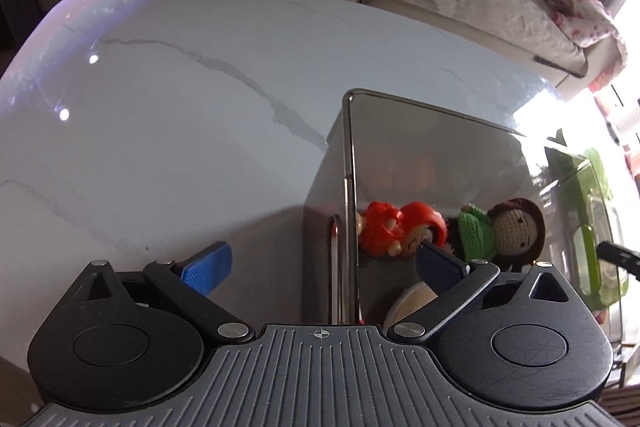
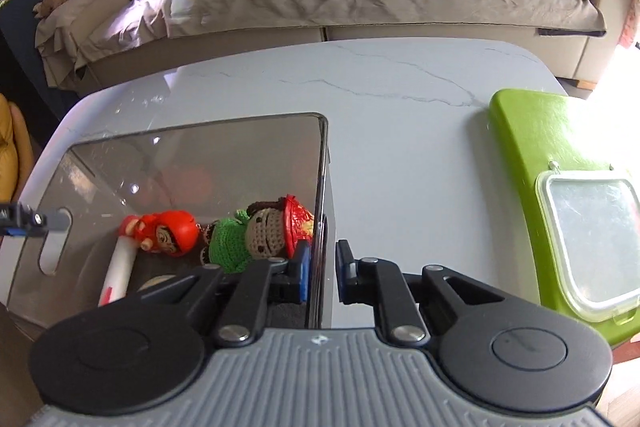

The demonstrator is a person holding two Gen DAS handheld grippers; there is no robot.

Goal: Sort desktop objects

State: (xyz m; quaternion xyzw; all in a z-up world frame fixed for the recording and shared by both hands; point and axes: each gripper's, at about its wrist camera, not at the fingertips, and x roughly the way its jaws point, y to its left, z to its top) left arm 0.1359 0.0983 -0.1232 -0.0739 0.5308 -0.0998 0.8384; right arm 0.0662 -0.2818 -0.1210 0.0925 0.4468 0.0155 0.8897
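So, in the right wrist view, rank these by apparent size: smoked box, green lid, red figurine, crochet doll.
1. smoked box
2. green lid, partly cut off by the frame
3. red figurine and crochet doll: look alike, so left unranked

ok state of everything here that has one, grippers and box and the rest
left gripper: open, one finger either side of the box wall
right gripper: narrow gap, straddling the opposite wall
smoky clear box: upright, no lid on
crochet doll: lying inside box
red figure: lying inside box
green lid: flat on table
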